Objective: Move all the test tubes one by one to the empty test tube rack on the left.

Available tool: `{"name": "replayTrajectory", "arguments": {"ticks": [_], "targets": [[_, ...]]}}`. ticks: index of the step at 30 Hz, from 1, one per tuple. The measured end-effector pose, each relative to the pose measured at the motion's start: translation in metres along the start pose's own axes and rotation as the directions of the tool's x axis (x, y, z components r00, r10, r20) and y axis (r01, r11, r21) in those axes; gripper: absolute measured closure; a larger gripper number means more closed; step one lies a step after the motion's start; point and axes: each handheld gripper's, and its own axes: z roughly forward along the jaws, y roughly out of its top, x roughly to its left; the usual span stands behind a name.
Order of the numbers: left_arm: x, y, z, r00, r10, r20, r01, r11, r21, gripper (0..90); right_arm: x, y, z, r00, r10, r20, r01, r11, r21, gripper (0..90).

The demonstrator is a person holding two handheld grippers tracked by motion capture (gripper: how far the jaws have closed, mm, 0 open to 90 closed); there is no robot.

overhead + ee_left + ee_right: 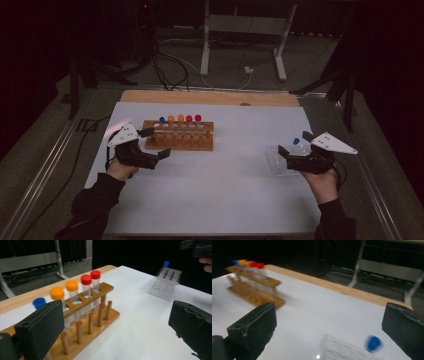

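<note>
A wooden rack (179,141) (100,318) (253,291) stands upright on the white table top and holds several capped tubes: blue (39,302), two orange (57,293) and two red (86,279). My left gripper (156,143) (116,325) is open just left of the rack's near side, with nothing between its jaws. At the right, a clear plastic rack (278,161) (166,282) (337,350) carries one blue-capped tube (296,141) (373,343). My right gripper (295,145) (329,327) is open just above and behind that clear rack, holding nothing.
The white sheet (220,175) covers a wooden table whose bare strip (200,96) shows at the far edge. Beyond it a metal table frame (245,35) and cables lie on the dark floor. Open table surface lies between the two racks.
</note>
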Motion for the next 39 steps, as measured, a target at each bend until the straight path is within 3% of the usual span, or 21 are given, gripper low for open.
{"name": "replayTrajectory", "arguments": {"ticks": [6, 14, 28, 39], "targets": [[-0.005, 0.0, 0.0, 0.9997, 0.016, 0.017, -0.016, 0.9998, 0.006, 0.9, -0.024, -0.015, 0.005, 0.9968, 0.054, 0.059, -0.057, 0.997, 0.044, 0.0], [-0.005, 0.0, -0.002, 0.9996, 0.018, 0.02, -0.017, 0.9998, -0.004, 0.9, -0.037, -0.034, 0.019, 0.9927, 0.085, 0.086, -0.095, 0.989, 0.117, 0.0], [-0.005, -0.001, -0.001, 0.9997, 0.018, 0.018, -0.018, 0.9998, 0.006, 0.9, -0.042, -0.045, 0.028, 0.9884, 0.116, 0.098, -0.132, 0.975, 0.176, 50.5], [-0.004, -0.002, -0.001, 0.9997, 0.018, 0.017, -0.019, 0.9996, 0.021, 0.9, -0.042, -0.047, 0.034, 0.9901, 0.124, 0.066, -0.136, 0.966, 0.219, 68.4]]}}
